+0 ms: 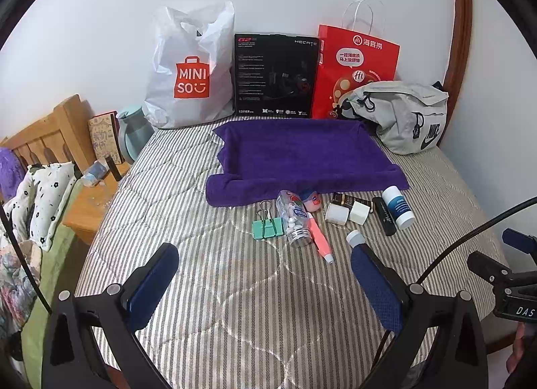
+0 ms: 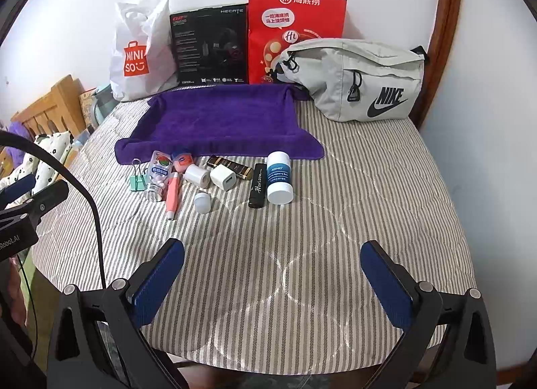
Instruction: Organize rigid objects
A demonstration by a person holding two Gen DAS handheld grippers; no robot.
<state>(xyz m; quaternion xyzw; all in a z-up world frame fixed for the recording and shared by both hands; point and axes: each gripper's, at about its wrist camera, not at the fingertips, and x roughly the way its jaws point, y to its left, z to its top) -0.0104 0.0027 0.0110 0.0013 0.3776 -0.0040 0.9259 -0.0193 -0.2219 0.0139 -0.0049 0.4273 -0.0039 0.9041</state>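
- Blue bumpy fingers point(image 1: 157, 275) of the left gripper point(image 1: 265, 275) wide apart, nothing between them, up over the striped bed cover point(image 1: 235, 305).
- Right gripper point(image 2: 272, 275) the same: blue pads point(image 2: 386, 285) spread wide, nothing held.
- Small hard things in a bunch past both grippers, along the near edge of the soft purple towel point(image 2: 221, 117), none touching the fingers.
- Green binder clip point(image 2: 137, 181) far left, then a clear pill bottle point(image 2: 157, 174) lying down, full of white pills.
- Pink pen point(image 2: 172, 196) beside the bottle; small pink jar point(image 2: 183, 161) at the towel's edge.
- White roll point(image 2: 197, 175), white square plug point(image 2: 224, 177), small white cap point(image 2: 202, 202), dark gold tube point(image 2: 231, 166).
- Black lighter point(image 2: 257, 187) touching a white tube with a blue label point(image 2: 279, 177).
- Along the wall: white plastic bag point(image 2: 141, 53), black box point(image 2: 209, 43), red paper bag point(image 2: 295, 26), grey zip pouch point(image 2: 355, 77); insides hidden.
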